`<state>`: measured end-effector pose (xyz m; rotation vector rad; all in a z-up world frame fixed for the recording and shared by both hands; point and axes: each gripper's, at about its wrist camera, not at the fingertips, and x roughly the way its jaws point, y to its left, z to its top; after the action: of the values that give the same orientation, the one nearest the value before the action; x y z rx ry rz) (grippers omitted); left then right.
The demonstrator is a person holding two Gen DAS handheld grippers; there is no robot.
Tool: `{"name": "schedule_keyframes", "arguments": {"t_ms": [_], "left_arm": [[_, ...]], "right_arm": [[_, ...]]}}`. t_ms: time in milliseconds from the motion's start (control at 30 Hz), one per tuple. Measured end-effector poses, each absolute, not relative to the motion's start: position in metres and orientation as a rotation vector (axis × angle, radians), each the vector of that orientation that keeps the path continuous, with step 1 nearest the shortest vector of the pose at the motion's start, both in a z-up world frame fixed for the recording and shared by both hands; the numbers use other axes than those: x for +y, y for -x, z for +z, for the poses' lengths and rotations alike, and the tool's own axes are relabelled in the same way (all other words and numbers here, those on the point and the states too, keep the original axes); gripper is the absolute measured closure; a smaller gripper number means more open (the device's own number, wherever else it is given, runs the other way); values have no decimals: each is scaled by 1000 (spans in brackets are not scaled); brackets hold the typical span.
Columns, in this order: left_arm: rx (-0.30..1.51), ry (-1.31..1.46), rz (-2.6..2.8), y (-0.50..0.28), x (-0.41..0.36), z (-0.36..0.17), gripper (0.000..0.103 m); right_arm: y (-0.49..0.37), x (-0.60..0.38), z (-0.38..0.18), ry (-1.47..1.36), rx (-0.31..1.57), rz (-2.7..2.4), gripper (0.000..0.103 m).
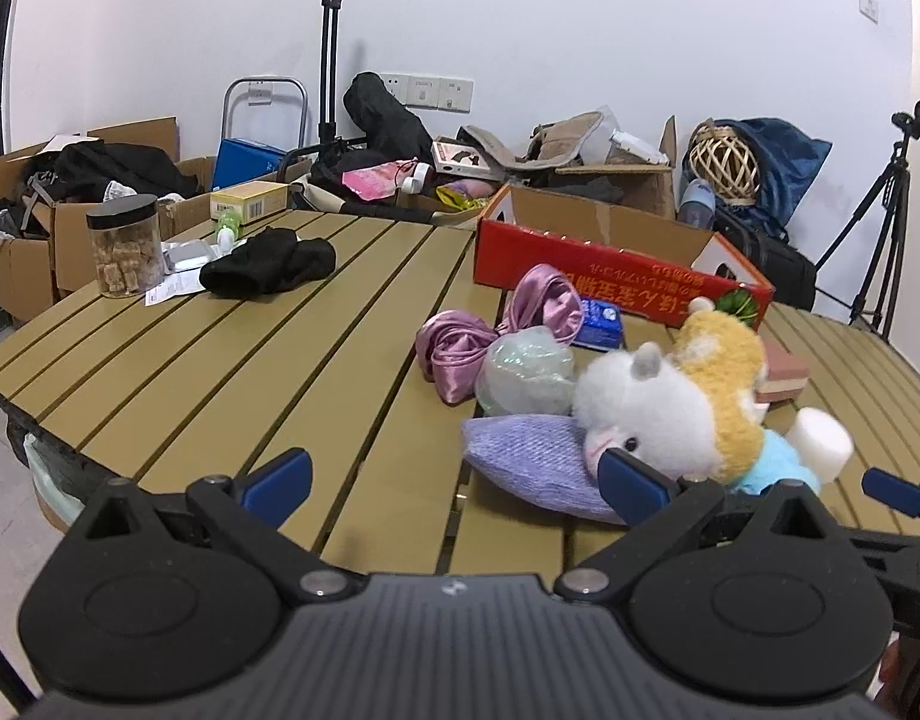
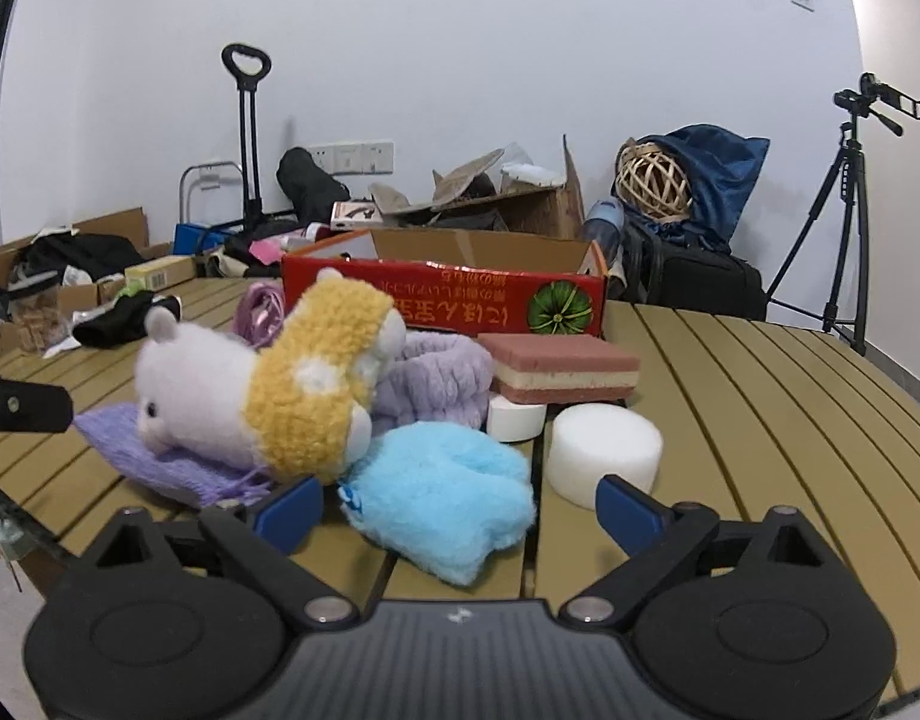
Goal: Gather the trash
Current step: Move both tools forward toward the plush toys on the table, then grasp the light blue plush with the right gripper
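On the slatted table [image 1: 232, 360] a white and yellow plush toy [image 1: 670, 402] [image 2: 268, 396] lies on a purple knitted cloth [image 1: 532, 462]. Behind it sit crumpled clear plastic [image 1: 526, 372], a pink satin cloth [image 1: 460, 348] and a small blue carton [image 1: 601, 321]. My left gripper [image 1: 454, 483] is open just short of the purple cloth, its right pad by the plush's face. My right gripper [image 2: 460, 510] is open around the near end of a light blue fluffy piece [image 2: 448, 492], pads not touching it. A white foam cylinder [image 2: 604, 450] stands beside it.
A red cardboard box [image 2: 448, 300] stands open behind the pile, with a pink layered sponge [image 2: 556, 369] in front. Far left are a black cloth [image 1: 268, 264] and a jar [image 1: 127, 246]. Boxes and bags line the wall; a tripod [image 2: 850, 210] stands at the right.
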<state>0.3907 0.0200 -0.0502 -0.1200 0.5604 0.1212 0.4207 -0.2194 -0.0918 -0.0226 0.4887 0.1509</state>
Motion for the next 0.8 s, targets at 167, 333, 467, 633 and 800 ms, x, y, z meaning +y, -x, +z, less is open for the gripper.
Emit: {"name": "schedule_keyframes", "arguments": {"t_ms": [167, 333, 467, 633, 800], "left_arm": [[574, 128, 104, -398, 26, -60, 0], [587, 115, 89, -400, 26, -68, 0], [582, 94, 75, -399, 22, -70, 0], [579, 92, 66, -397, 20, -70, 0], [576, 90, 60, -395, 17, -70, 0]], "right_arm": [[-437, -214, -102, 64, 508, 146, 7], [-454, -214, -107, 28, 542, 162, 10], [-463, -215, -115, -17, 571, 181, 20], [-463, -217, -119, -47, 564, 192, 28], [-455, -212, -117, 17, 528, 184, 31]]}}
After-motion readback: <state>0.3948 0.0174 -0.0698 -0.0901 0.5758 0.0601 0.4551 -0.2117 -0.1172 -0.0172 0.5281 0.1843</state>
